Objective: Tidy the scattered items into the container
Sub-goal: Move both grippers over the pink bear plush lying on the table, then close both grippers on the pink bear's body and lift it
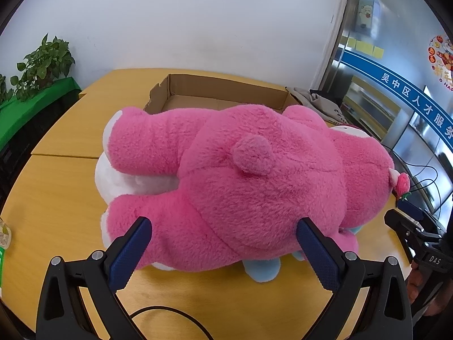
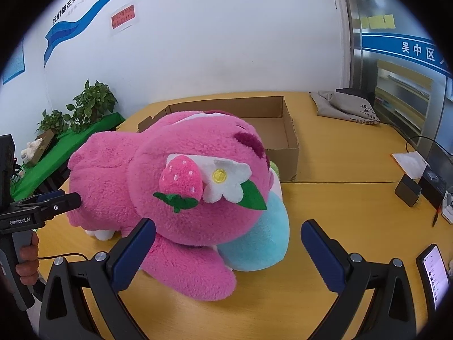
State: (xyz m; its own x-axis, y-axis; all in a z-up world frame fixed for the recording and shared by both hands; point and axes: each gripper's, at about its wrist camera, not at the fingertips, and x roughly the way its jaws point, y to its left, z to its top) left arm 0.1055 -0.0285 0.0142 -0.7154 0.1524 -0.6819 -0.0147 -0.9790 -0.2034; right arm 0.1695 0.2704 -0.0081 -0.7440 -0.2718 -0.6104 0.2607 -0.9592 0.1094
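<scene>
A big pink plush bear [image 1: 249, 187] lies face down on the wooden table [image 1: 56, 215], on top of a white and light-blue plush [image 2: 254, 240]. Its head with a strawberry and flower patch [image 2: 203, 181] faces the right wrist view. An open cardboard box [image 1: 223, 96] stands just behind it, and shows in the right wrist view [image 2: 286, 138]. My left gripper [image 1: 223, 236] is open, its fingers on either side of the bear's rear. My right gripper [image 2: 228, 239] is open around the bear's head and the blue plush.
A grey cloth bag [image 2: 342, 107] lies at the table's back right. A phone [image 2: 434, 272], a black charger [image 2: 407, 189] and papers [image 2: 410, 164] sit at the right. Potted plants [image 2: 93, 104] stand on a green shelf to the left.
</scene>
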